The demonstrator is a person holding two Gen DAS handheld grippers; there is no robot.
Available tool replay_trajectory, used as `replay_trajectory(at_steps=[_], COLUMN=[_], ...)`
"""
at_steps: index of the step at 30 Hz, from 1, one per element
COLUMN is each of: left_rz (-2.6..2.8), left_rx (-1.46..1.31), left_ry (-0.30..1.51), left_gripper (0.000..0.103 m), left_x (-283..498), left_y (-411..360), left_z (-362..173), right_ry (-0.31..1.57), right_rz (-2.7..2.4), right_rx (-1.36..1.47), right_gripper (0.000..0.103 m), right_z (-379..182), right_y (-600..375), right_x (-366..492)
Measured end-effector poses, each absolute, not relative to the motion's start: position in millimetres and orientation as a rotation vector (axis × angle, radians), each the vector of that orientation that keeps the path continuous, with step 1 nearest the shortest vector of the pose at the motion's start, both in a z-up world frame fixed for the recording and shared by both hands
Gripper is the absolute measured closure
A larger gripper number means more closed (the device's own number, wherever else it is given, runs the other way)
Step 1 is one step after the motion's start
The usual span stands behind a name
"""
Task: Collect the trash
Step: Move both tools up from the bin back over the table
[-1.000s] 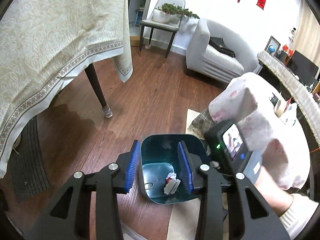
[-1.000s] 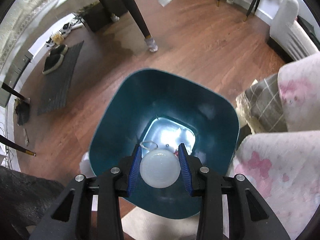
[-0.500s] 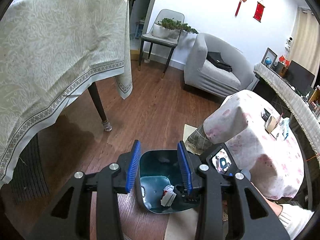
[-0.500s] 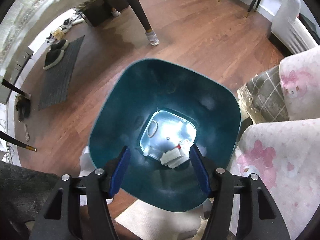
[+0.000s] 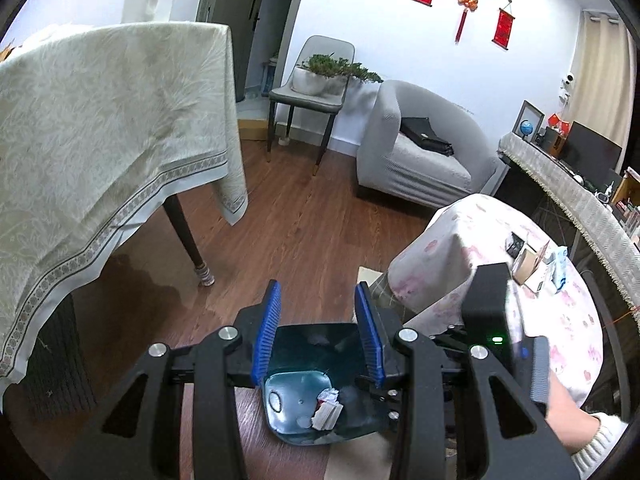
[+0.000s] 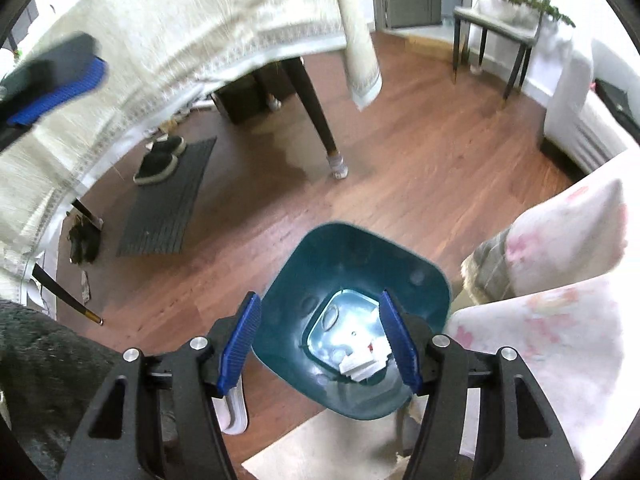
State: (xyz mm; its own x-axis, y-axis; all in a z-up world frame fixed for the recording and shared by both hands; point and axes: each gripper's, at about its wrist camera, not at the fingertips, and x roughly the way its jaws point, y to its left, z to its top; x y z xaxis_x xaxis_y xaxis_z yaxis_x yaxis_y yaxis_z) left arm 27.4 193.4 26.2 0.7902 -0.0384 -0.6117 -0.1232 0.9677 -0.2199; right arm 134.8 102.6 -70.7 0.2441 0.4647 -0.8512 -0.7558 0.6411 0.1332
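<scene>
A teal trash bin (image 6: 316, 264) stands on the wood floor beside a pink-clothed table. Crumpled white paper trash (image 6: 362, 364) lies at its bottom, also in the left wrist view (image 5: 326, 410). My right gripper (image 6: 320, 340) is open and empty above the bin's mouth. My left gripper (image 5: 316, 332) is open and empty, raised above the bin (image 5: 312, 340). The right gripper's body (image 5: 486, 312) shows at right in the left wrist view.
A dining table with a cream cloth (image 5: 100, 128) and dark leg (image 5: 188, 236) stands left. A grey armchair (image 5: 420, 156), a chair with a plant (image 5: 316, 80) and a round pink-clothed table (image 5: 520, 288) with small items stand around. A mat with shoes (image 6: 168, 196) lies left.
My right gripper opened and dropped a round white lid into the bin, then lifted. My left gripper rose and tilted up toward the room.
</scene>
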Motion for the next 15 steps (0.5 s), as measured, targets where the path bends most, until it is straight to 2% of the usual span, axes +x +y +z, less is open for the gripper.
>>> replay_trajectory(at_steps=[4,15], left_rz=[0.029,-0.056], left_rx=[-0.255,-0.228], left_ry=[0.635,0.623], left_gripper=[0.063,0.052], left_x=[33.1,62.8], left_y=[182.2,131.2], left_z=[34.1,38.4], right_ry=[0.965,0.85], right_rz=[0.844,0.754], right_rx=[-0.323,-0.305], right_gripper=[0.041,0.037], right_z=[-48.0,-9.3], right_y=[83.7,18.8], right_x=[135.2,140.7])
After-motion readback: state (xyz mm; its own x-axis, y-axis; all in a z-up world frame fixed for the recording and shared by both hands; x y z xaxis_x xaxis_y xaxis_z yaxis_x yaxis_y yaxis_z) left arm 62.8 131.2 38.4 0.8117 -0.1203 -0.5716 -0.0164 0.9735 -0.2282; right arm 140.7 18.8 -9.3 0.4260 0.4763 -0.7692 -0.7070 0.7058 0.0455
